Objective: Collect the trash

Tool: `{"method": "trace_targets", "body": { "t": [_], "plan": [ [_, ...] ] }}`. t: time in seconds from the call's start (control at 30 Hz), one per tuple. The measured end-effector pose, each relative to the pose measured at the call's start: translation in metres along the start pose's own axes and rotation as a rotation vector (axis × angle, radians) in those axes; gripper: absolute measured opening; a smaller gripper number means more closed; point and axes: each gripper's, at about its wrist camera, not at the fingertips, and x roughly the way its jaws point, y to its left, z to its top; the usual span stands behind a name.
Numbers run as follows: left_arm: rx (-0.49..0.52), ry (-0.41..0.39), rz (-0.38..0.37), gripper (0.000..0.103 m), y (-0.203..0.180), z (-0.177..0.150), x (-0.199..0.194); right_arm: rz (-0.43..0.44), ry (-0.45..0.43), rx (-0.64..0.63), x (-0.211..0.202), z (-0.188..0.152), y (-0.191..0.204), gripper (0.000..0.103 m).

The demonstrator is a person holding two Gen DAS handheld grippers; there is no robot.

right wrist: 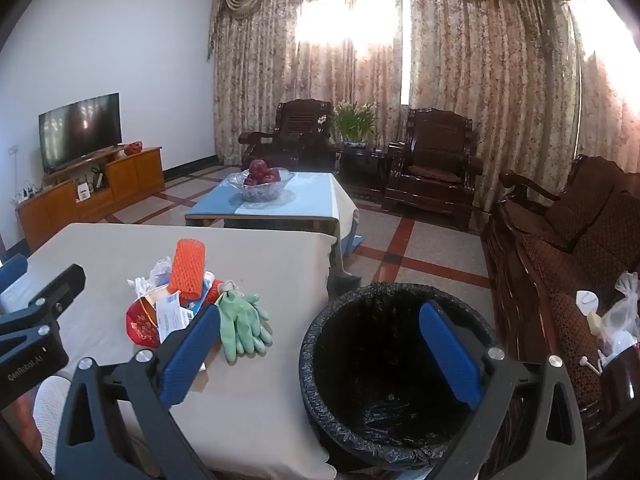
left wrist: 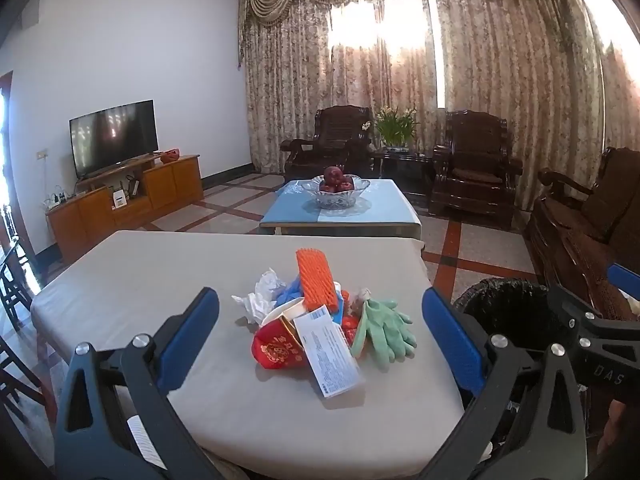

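- The right gripper (left wrist: 624, 308), seen from the left view, says "DAS"; the left gripper (right wrist: 16, 280), seen from the right view, says "GenRobot.AI".
- Both are wide open and hold nothing.
- The trash (left wrist: 316, 320) sits on the table (left wrist: 120, 280), in front of the left gripper.
- Only the right view shows inside the bin (right wrist: 384, 360), under the right gripper.

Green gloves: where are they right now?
The green gloves lie on the cloth-covered table, at the right edge of the trash pile beside the red packet, on the side nearest the black-lined bin.

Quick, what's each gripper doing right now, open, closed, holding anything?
Left gripper: open, holding nothing, above the trash pile.
Right gripper: open, holding nothing, by the bin.
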Motion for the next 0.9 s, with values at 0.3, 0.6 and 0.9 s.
{"method": "trace_targets", "body": {
  "t": [0.3, 0.6, 0.9],
  "plan": [
    [0.002, -0.003, 0.006, 0.098, 0.0001, 0.0016, -0.0033, -0.001, -0.001, -0.001, 0.0, 0.0, 0.0002, 0.097],
    [0.002, -0.001, 0.01, 0.098, 0.0036, 0.0018, -0.0058, -0.002, -0.002, -0.002, -0.0002, -0.0001, 0.0002, 0.097],
    [0.002, 0.0, 0.012, 0.098, 0.0029, 0.0001, -0.0023, -0.002, -0.002, -0.003, -0.0002, -0.0001, 0.0001, 0.097]
  ]
}}
